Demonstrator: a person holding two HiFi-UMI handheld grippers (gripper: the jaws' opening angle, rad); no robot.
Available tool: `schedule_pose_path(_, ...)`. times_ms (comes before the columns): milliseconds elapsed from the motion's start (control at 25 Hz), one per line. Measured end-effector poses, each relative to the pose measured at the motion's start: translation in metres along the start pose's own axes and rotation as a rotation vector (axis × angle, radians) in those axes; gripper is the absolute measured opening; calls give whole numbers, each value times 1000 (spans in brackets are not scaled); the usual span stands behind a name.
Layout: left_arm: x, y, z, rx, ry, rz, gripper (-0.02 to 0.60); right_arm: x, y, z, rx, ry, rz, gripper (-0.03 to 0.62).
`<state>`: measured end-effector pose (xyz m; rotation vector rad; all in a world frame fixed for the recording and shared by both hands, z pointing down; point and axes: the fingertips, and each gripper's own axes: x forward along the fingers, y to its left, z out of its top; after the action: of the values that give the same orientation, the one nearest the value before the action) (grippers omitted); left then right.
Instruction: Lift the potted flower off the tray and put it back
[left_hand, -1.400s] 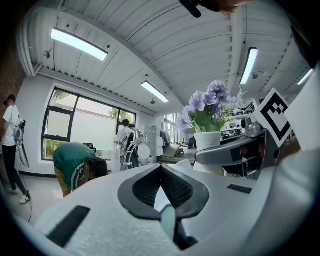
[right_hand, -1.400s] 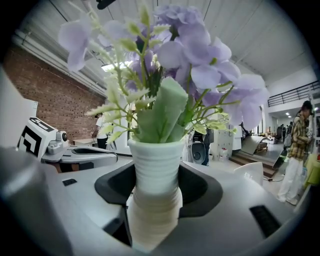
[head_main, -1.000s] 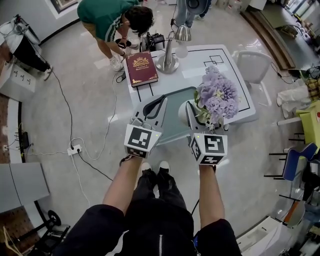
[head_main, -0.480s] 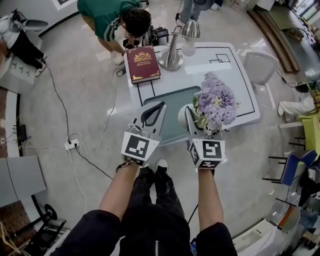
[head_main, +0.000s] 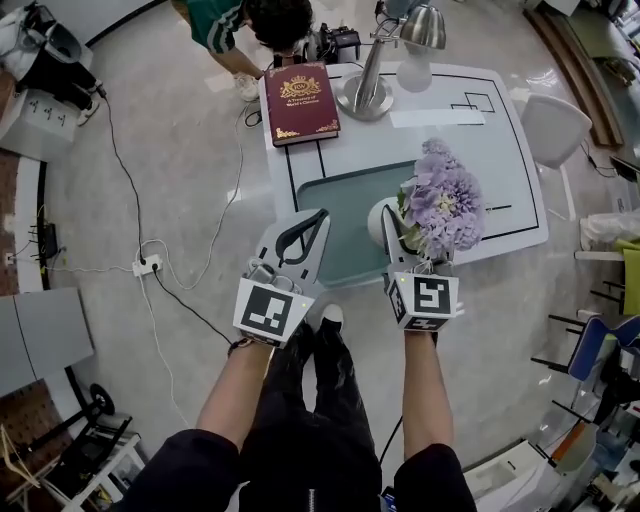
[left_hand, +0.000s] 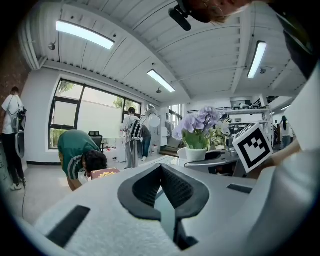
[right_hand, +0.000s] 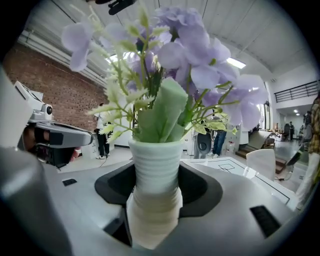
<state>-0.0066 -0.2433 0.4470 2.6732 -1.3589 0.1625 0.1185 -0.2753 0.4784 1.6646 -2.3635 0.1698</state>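
Observation:
The potted flower (head_main: 443, 205), purple blooms in a white ribbed pot (right_hand: 154, 200), hangs over the right part of the teal tray (head_main: 340, 200). My right gripper (head_main: 385, 222) is shut on the pot, its black pads (right_hand: 200, 187) pressing both sides. Whether the pot's base touches the tray I cannot tell. My left gripper (head_main: 319, 215) is shut with nothing in it and hovers over the tray's near left edge. In the left gripper view its jaws (left_hand: 161, 167) meet at the tip, and the potted flower (left_hand: 196, 137) shows to the right.
The tray lies on a white table (head_main: 480, 150) with a red book (head_main: 303, 102) and a metal desk lamp (head_main: 375, 75) at the far side. A person (head_main: 250, 20) bends down beyond the table. A white chair (head_main: 556, 130) stands right; cables and a power strip (head_main: 147, 266) lie left.
Both grippers have come down toward the table, the right one carrying the potted flower with it. The left gripper stays shut and empty.

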Motion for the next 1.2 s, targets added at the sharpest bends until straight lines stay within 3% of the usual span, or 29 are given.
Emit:
schedule_pose_path(480,11,3,-42,-36,54,4,5,16,-28,-35,12,15,-36,249)
schedule_pose_path(880,16,-6,-49,-45,68,-9,5,12,-31,-44,9,-8,-40,250)
schedule_pose_path(1200,15,-13,-44,-38,65,-5,5,1,-28,-55,4,8,-34,287)
